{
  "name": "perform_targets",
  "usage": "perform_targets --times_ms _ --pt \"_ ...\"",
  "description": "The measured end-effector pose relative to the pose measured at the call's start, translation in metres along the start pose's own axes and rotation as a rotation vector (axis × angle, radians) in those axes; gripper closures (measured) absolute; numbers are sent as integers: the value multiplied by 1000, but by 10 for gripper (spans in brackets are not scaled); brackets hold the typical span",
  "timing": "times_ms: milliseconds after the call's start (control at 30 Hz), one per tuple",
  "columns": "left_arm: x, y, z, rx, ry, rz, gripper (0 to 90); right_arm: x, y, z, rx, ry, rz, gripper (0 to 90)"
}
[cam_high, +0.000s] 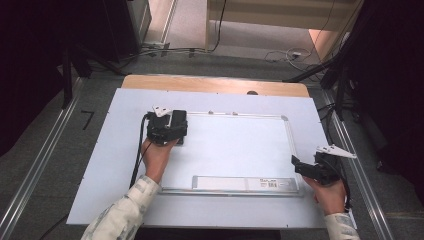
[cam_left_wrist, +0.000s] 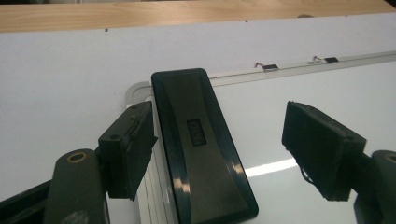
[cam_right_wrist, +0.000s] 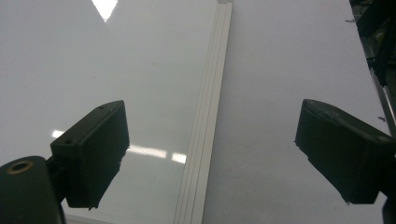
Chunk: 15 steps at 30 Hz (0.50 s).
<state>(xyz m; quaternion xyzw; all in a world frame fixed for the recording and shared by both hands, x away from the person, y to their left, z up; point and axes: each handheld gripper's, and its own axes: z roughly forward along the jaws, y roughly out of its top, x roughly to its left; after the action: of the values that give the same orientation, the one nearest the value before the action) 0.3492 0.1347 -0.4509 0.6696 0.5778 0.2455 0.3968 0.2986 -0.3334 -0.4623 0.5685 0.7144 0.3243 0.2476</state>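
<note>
Eraser (cam_left_wrist: 201, 140) lies between my left gripper's (cam_left_wrist: 224, 154) jaws, which stand apart: it sits just beside one pad, perhaps touching it, with open board showing between it and the other pad (cam_left_wrist: 322, 154). It is a black whiteboard eraser with a small label I cannot read, resting at the board's corner and overlapping the frame; its near end is cut off at the bottom of the left gripper view. From the high view my left gripper (cam_high: 172, 131) covers the eraser almost wholly, so its lie is hard to make out there. That view does show the whole whiteboard (cam_high: 235, 145) and the marker tray (cam_high: 245, 183) on its near edge. My right gripper (cam_right_wrist: 210, 154) hangs open, holding nothing, over the board's frame strip (cam_right_wrist: 208, 121). From above it (cam_high: 303, 167) sits at the board's near corner.
</note>
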Motion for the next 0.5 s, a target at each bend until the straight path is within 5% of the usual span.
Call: perform_targets --times_ms 500 --pt "18 -23 -34 -18 -7 4 248 -1 0 -2 -2 0 5 84"
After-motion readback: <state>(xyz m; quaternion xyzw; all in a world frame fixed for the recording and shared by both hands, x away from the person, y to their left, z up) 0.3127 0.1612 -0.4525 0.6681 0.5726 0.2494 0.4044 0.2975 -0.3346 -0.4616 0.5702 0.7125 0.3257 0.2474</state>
